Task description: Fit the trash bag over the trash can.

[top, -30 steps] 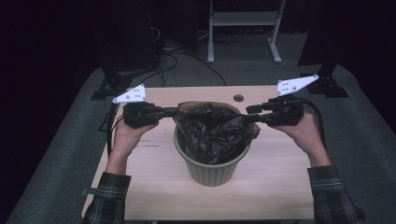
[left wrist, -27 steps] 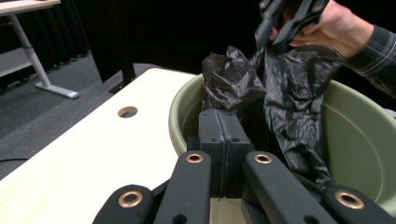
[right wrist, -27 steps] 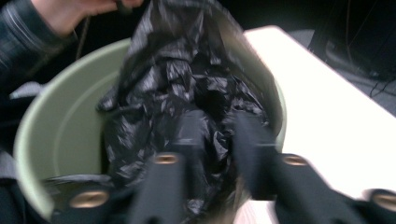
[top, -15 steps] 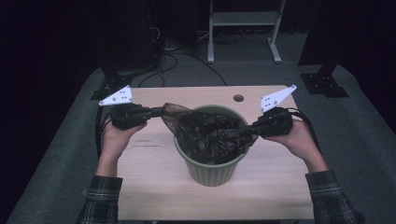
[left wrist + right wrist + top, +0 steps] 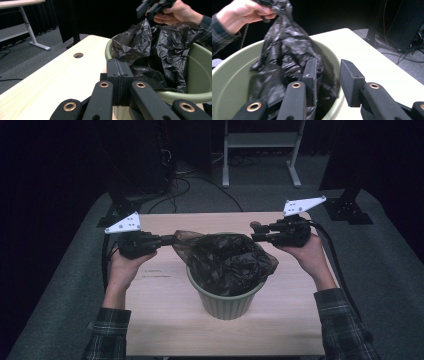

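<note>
Compared with a half second ago, the right gripper (image 5: 256, 232) has lifted off the bin's rim toward the upper right of the high view, and its jaws have just been opening; in the right gripper view they stand parted with nothing pinched between them, one finger (image 5: 310, 75) lying against crumpled plastic while the other stands over bare table (image 5: 165, 330). That reads as a let-go of the right-hand edge of the black bag (image 5: 225, 257), so this side of the liner probably has to be caught again before it can be spread over the rim. The left gripper (image 5: 174, 239), at the middle left of the high view, has barely shifted; its jaws are clenched together, and the high view shows a stretched flap of the bag running from the bin up to their tips, so it looks to be grasping that corner. The bag itself sits bunched inside the green bin (image 5: 225, 302) at the centre of the frame, its left corner drawn out past the rim, its right side slumped over the rim just below and to the left of the released jaws.
</note>
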A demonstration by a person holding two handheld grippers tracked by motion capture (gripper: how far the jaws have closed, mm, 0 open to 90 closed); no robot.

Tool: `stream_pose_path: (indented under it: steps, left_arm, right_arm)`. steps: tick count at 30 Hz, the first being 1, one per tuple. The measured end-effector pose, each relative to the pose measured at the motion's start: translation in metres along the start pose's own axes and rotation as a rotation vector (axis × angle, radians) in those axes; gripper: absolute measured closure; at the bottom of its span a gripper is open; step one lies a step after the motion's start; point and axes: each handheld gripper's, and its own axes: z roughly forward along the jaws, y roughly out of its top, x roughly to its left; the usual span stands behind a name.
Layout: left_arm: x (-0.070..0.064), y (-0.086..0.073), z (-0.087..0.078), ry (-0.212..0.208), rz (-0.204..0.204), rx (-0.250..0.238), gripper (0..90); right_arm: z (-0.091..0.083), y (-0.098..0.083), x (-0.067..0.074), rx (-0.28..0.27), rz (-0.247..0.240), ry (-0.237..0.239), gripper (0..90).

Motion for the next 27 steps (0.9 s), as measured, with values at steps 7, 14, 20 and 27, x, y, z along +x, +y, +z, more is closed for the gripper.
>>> stream_pose_path:
  steps: [7,14,20,27]
  left_arm:
    - [0.000,0.000,0.001,-0.009,0.003,-0.001,89.6]
    - [0.000,-0.001,0.004,-0.022,-0.003,-0.003,89.6]
    - [0.003,-0.002,0.012,-0.029,-0.015,0.003,89.6]
    - [0.013,-0.011,0.038,-0.039,-0.046,0.041,89.6]
  right_arm:
    - [0.027,0.000,-0.012,0.039,0.022,0.007,68.7]
    - [0.037,-0.003,-0.016,0.066,0.030,0.047,88.6]
    - [0.027,0.000,-0.019,0.031,0.041,0.002,90.0]
    - [0.018,-0.001,-0.026,0.025,0.061,-0.088,90.0]
